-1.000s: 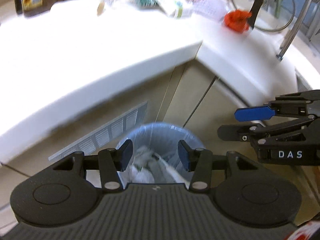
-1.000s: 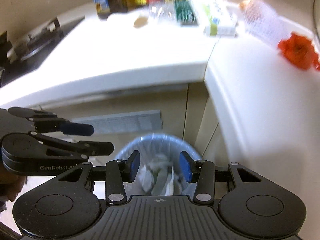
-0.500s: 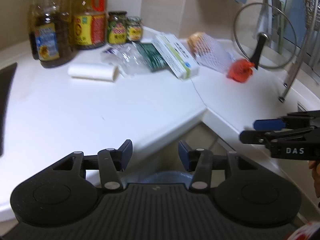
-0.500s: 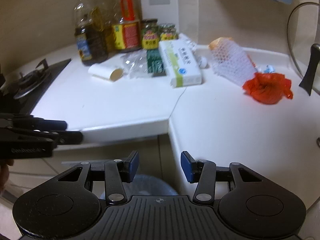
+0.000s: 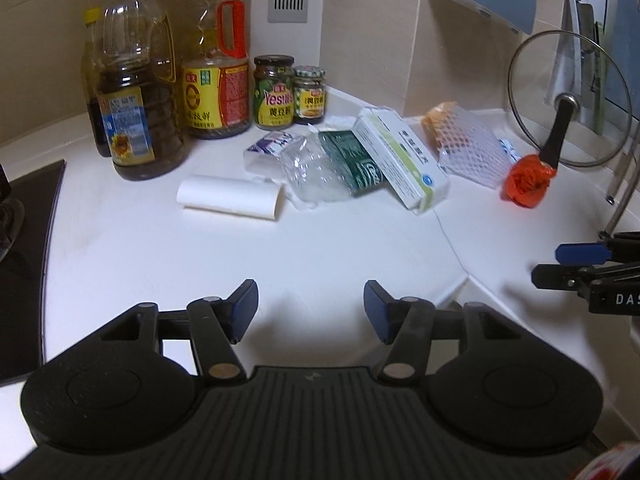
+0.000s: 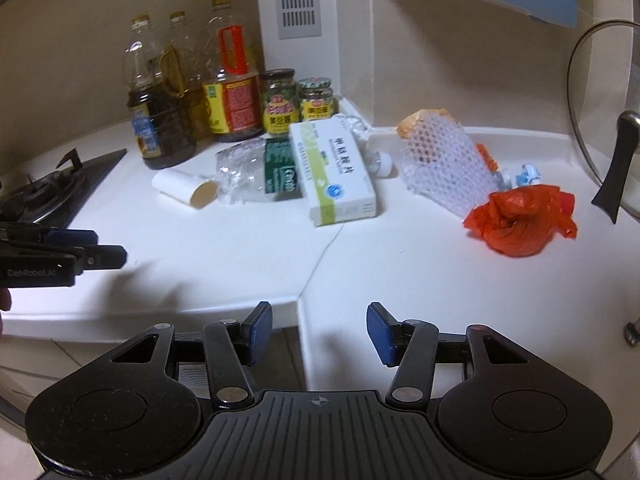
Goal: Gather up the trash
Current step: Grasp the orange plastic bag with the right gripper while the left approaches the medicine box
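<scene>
Trash lies on the white counter [image 5: 280, 256]: a white paper roll [image 5: 230, 198], a crushed clear bottle [image 5: 312, 174], a green packet [image 5: 356, 160], a white-green box [image 5: 400, 160], white foam netting [image 5: 468, 148] and a crumpled red bag [image 5: 526, 182]. My left gripper [image 5: 310, 310] hovers over the counter's near edge, jaws opening, nothing between them. My right gripper [image 6: 320, 334] hangs above the counter's corner, jaws opening, empty too. The red bag [image 6: 520, 220] and the box [image 6: 332, 170] lie ahead of it. Each gripper shows at the other view's side.
Oil bottles [image 5: 136, 96] and two jars [image 5: 274, 92] stand at the back wall. A gas hob [image 6: 44, 192] sits on the left. A glass pot lid [image 5: 568, 96] leans at the right. Cabinet fronts [image 6: 280, 344] show below the counter edge.
Both grippers rose from over the bin up to counter height and tilted up. The bin dropped out of view. Both pairs of jaws stand wider apart.
</scene>
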Tool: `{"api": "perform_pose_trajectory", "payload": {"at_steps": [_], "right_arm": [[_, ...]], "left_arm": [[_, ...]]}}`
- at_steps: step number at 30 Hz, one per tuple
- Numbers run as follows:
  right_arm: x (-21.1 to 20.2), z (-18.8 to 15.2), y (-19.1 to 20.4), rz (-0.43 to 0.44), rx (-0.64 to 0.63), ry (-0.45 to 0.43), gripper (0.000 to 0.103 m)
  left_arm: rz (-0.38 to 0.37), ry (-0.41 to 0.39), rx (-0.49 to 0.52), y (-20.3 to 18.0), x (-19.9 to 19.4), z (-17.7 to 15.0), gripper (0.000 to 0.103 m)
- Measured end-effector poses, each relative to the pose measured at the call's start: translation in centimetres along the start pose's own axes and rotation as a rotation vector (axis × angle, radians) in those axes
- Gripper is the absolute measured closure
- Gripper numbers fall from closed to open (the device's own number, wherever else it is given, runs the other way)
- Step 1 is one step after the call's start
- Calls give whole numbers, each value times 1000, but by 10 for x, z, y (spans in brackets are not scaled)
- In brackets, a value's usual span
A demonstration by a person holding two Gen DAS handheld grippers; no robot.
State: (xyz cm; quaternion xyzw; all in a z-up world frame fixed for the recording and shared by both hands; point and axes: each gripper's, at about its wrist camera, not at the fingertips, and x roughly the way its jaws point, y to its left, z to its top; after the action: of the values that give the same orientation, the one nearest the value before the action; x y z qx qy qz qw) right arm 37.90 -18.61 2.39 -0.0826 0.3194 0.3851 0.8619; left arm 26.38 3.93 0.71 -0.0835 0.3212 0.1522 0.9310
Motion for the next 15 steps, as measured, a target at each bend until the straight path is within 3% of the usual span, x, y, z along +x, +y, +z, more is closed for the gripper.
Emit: {"api": "perform_pose_trajectory", "payload": {"at_steps": [9,15], "right_arm": [[-2,19,-55,-130,47,-67,32],[7,46,-118,-208,247,-128,23]], "left_arm": [[-12,-13,8,-25,21,17,33],[-19,-26,9,-48,39,34,27]]}}
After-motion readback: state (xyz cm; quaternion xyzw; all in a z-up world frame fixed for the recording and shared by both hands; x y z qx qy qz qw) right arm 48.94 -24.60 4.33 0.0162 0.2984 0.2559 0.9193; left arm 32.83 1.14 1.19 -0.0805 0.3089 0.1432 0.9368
